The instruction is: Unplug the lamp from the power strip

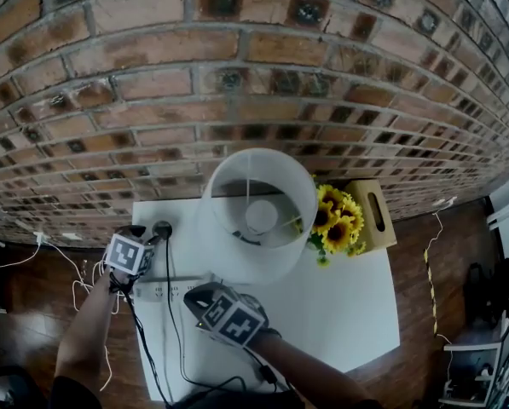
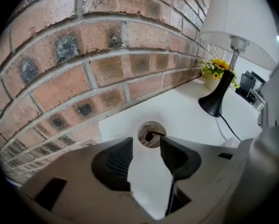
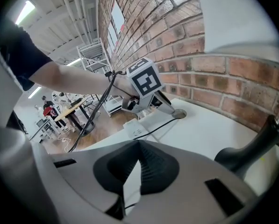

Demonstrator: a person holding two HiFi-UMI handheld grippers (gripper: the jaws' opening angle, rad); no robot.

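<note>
While poised above cable hole (image 2: 151,133) in bench (image 2: 186,113), left hand-held gripper (image 2: 146,143) wide, empty | right hand-held gripper (image 3: 138,146) closed, tips touching | lamp (image 1: 237,258) upright

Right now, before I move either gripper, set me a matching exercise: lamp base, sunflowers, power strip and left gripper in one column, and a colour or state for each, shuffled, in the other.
Column one:
1. lamp base
2. sunflowers
3. power strip
4. left gripper

Column two:
A. white, lying flat on the table
B. jaws apart
C. black
D. yellow

Pairs: 1-C, 2-D, 3-A, 4-B.
</note>
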